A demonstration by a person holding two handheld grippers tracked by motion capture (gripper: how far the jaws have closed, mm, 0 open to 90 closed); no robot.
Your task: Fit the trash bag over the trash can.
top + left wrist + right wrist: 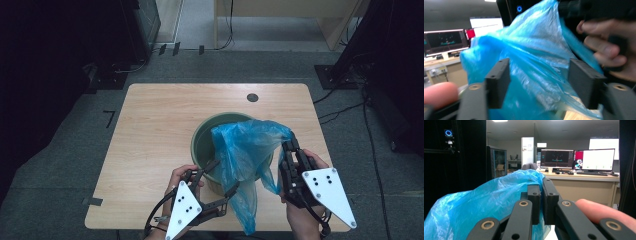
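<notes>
Currently I am lining the green bin [202, 140] with the blue plastic bag [245, 150], and the step in hand is opening the bag's mouth over the rim. The right gripper [290, 146] is clamping the bag's upper edge: in the right gripper view its jaws are standing pressed together with the film [486, 202] trapped between them and spilling off to their left. The left gripper [226, 176] is standing wide, and in the left gripper view the bag [536, 62] is hanging just ahead of the spread jaws, not yet pinched.

I am judging that the next move calls for closing the left gripper on the near edge of the film, then drawing both edges apart across the bin.

Both hands are coming in low, the right hand [307, 192] beside the bin, the left hand [182, 182] angled toward the bag.
</notes>
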